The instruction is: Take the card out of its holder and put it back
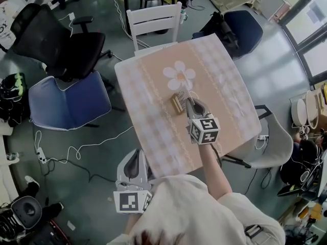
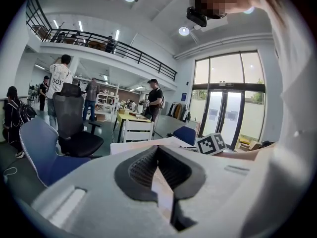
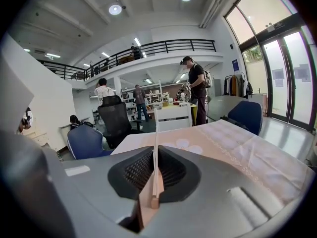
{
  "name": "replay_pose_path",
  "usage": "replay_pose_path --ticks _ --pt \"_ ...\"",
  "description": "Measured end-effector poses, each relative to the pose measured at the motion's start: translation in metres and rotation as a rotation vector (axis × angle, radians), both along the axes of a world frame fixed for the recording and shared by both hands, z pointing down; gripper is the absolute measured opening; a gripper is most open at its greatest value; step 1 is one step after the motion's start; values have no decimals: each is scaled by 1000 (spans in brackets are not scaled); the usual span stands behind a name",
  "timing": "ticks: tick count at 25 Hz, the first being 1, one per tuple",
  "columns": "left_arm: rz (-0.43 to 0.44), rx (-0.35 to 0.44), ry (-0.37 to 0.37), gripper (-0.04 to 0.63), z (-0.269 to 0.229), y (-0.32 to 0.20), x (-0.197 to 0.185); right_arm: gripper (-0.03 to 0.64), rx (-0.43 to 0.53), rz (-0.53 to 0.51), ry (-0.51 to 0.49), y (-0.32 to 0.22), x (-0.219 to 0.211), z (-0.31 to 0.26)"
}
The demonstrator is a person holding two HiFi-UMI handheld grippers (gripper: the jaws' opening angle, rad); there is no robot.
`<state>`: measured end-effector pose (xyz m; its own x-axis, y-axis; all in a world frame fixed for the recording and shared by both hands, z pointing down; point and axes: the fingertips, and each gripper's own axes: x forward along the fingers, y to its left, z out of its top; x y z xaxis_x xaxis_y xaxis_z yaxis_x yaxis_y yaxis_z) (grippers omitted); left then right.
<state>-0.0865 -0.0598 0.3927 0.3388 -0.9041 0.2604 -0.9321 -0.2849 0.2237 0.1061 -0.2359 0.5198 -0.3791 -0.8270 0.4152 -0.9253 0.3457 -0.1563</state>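
Observation:
A small wooden card holder (image 1: 177,104) sits near the middle of the table (image 1: 148,131), just below the flower print. Just to its right is my right gripper (image 1: 190,102), shut on a thin white card (image 3: 156,148). The right gripper view shows that card edge-on and upright between the pads. In the head view the jaws hide the card. My left gripper (image 1: 135,154) hangs off the table's near left corner above the floor. Its tips (image 2: 157,150) are together with nothing between them.
A white wooden chair (image 1: 153,19) stands at the table's far side. A black office chair (image 1: 61,40) and a blue chair (image 1: 66,101) are at the left, and a grey chair (image 1: 260,147) at the right. Cables (image 1: 76,152) lie on the floor at the left.

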Motion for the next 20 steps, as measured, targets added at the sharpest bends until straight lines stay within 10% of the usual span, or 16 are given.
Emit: replay_pose_path --ticks 20 --pt "24 50 12 2 -10 7 4 15 125 43 -60 9 10 -59"
